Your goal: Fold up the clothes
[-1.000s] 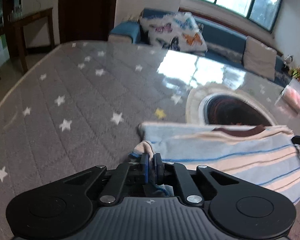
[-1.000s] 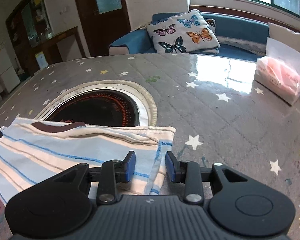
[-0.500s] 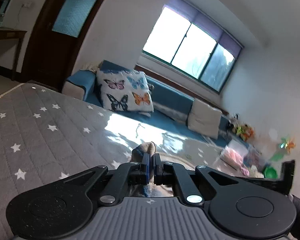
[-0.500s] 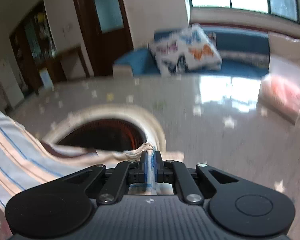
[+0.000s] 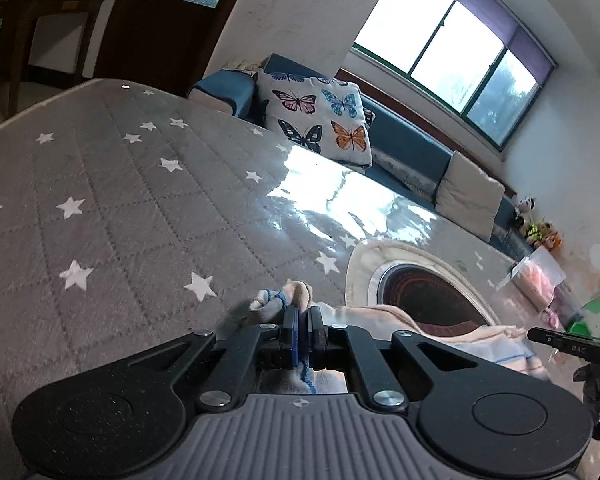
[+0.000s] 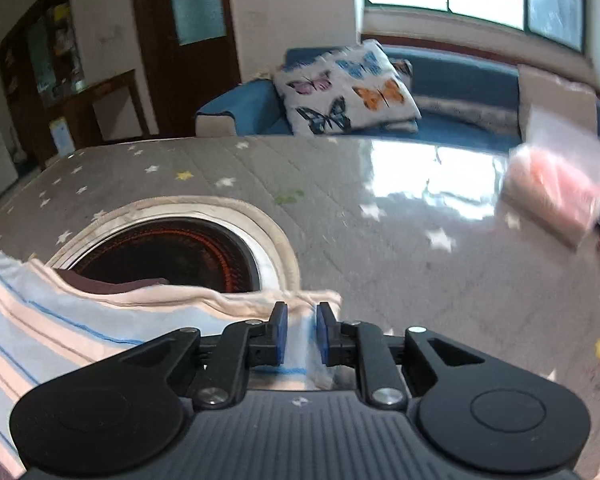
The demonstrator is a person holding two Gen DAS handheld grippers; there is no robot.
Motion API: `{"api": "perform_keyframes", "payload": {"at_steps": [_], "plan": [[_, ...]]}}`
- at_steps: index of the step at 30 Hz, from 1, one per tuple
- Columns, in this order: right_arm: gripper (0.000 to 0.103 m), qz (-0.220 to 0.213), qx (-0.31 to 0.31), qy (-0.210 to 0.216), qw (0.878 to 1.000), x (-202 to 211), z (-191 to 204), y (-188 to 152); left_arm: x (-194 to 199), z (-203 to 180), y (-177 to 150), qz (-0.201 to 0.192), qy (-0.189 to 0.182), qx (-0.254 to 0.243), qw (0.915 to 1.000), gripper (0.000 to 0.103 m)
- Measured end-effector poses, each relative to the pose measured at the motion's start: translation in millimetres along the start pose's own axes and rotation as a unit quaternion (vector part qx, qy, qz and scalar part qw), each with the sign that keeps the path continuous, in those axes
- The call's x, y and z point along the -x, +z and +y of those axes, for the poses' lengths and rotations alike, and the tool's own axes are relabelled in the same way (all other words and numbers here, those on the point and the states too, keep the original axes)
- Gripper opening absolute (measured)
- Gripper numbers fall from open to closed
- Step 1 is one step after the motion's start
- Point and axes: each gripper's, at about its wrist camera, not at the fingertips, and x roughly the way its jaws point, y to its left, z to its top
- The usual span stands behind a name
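Shirt [image 6: 60,320]: a striped garment in pale blue, cream and peach with a dark brown collar, lying at the near edge of the desk [image 5: 120,200], partly over the round dark recess [image 6: 172,252] set into the top.

Left gripper [image 5: 302,326]: pressed together on a bunched corner of the shirt; a knot of cloth is seen poking out just beyond the fingertips, and a blue thread hangs between the pads.

Right gripper [image 6: 300,330]: spread slightly, with the shirt's right edge lying between the pads; the cloth is not seen to be squeezed, so it is judged released or not yet pinched.

Cloth state: in the right view the shirt is seen doubled near the collar, with a folded edge running across toward the right gripper; the lower part runs out of view at the left.

Progress: one fold is judged to be laid or nearly laid; the left corner is not yet let go.

Left to do: the left corner is to be released, the layers smoothed, and further folds are likely needed before a compact stack is reached.

Surroundings: a pink bag [image 6: 556,192] stands well apart on the right of the desk; a butterfly cushion [image 5: 320,116] lies on the sofa behind.
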Motion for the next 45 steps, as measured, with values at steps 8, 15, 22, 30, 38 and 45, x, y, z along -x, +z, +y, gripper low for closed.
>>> {"api": "perform_keyframes", "payload": {"at_steps": [8,15,22,30,38,45], "plan": [[0.037,-0.003,0.064,0.085,0.994,14,70,22,18,-12,0,-0.025,-0.042,-0.013,0.9987,0.004],[0.037,0.002,0.126,0.216,0.968,-6,151,39,31,-25,0,-0.034,-0.093,-0.028,0.9947,0.005],[0.036,0.031,0.054,0.315,0.947,-21,174,69,37,-41,-10,-0.037,-0.094,-0.071,0.9923,0.005],[0.036,0.113,-0.029,0.365,0.924,-48,180,70,35,-77,-33,-0.045,-0.068,-0.154,0.9846,0.005],[0.025,0.183,-0.137,0.361,0.904,-76,171,52,32,-99,-51,-0.051,-0.032,-0.201,0.9778,0.005],[0.008,0.181,-0.185,0.357,0.898,-82,164,42,49,-97,-56,-0.067,-0.009,-0.219,0.9735,0.034]]}}
